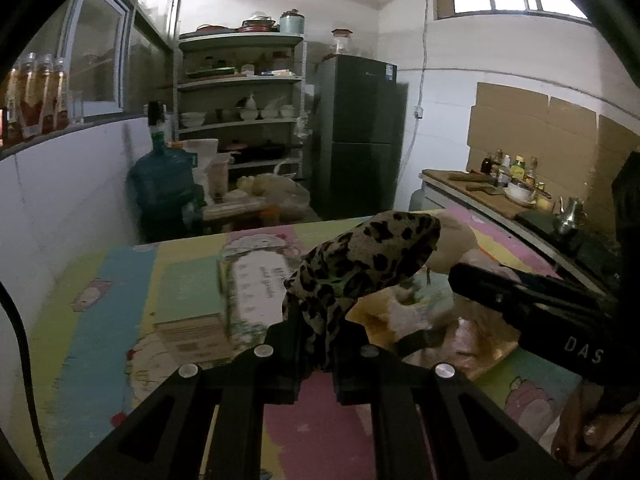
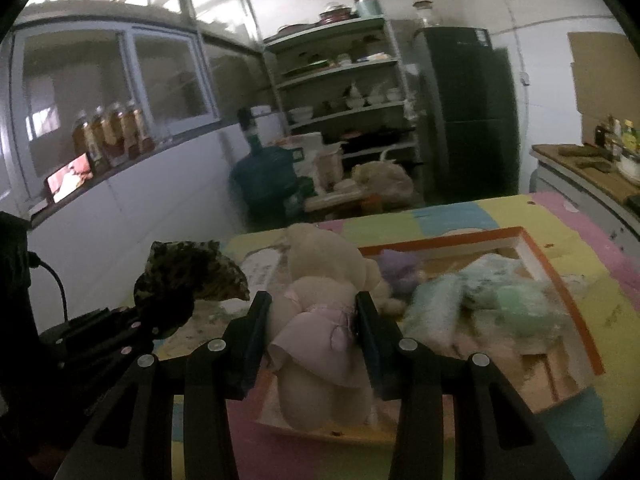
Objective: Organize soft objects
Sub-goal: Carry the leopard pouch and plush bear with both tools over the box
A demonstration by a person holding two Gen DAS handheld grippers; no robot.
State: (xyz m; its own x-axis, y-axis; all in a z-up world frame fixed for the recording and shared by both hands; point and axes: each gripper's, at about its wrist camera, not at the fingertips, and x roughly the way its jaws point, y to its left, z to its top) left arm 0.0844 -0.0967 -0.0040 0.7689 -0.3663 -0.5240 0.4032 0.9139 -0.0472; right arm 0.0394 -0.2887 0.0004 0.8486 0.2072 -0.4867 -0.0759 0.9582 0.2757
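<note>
Left tool [image 1: 316,344] first: its jaws are pinched tight on a leopard-print cloth [image 1: 360,264], and the fabric billows up and away above the fingertips, clear of the desk [image 1: 120,320]. Over on the right, the right tool [image 2: 312,320] is clamped on a cream teddy bear [image 2: 320,280] in a pale pink dress, one black pad pressed into each flank, the bear's back to the camera and its head just above the jaws. The bear hangs over the near-left corner of a shallow box with an orange rim [image 2: 560,280]. Inside that box, right of the bear, lie a lilac plush [image 2: 396,264] and a heap of mint-green and white soft things [image 2: 500,292], blurred. From the left camera the right tool comes in as a dark bar from the right edge, close beside the cloth. Left of the cloth a book with a green cover [image 1: 188,292] lies flat on the pastel cartoon-print desk covering. Beyond the desk: a blue water jug [image 1: 160,184], a shelf rack of dishes [image 1: 240,92] and a dark fridge [image 1: 360,136].
</note>
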